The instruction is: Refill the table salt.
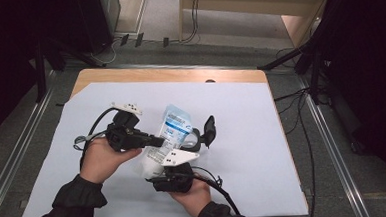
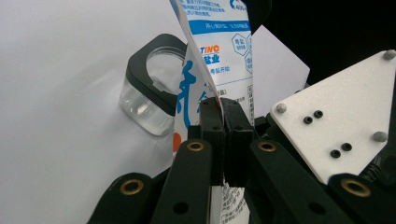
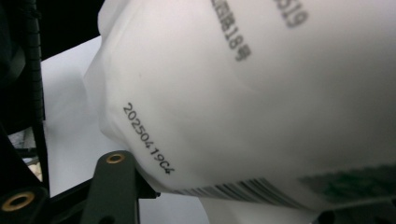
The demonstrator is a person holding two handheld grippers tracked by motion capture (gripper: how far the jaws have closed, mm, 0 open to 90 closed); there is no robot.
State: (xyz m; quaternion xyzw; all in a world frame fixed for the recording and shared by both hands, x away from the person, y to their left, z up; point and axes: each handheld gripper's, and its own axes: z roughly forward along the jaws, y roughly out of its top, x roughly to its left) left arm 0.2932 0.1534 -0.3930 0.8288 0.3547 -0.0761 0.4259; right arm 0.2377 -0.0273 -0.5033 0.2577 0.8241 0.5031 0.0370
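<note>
A white and blue pouch with printed text is held up over the table between both grippers. My left gripper comes in from the left and is shut on the pouch's thin side edge, jaws pressed together. My right gripper holds the pouch's bulging white bottom from below, one black finger pressing against its underside beside a printed date code. A clear jar with a black rim stands just behind the pouch, its black lid flipped up.
A white sheet covers most of the wooden table. Cables trail from both grippers and over the floor at the right. Dark stands and equipment flank the table on both sides.
</note>
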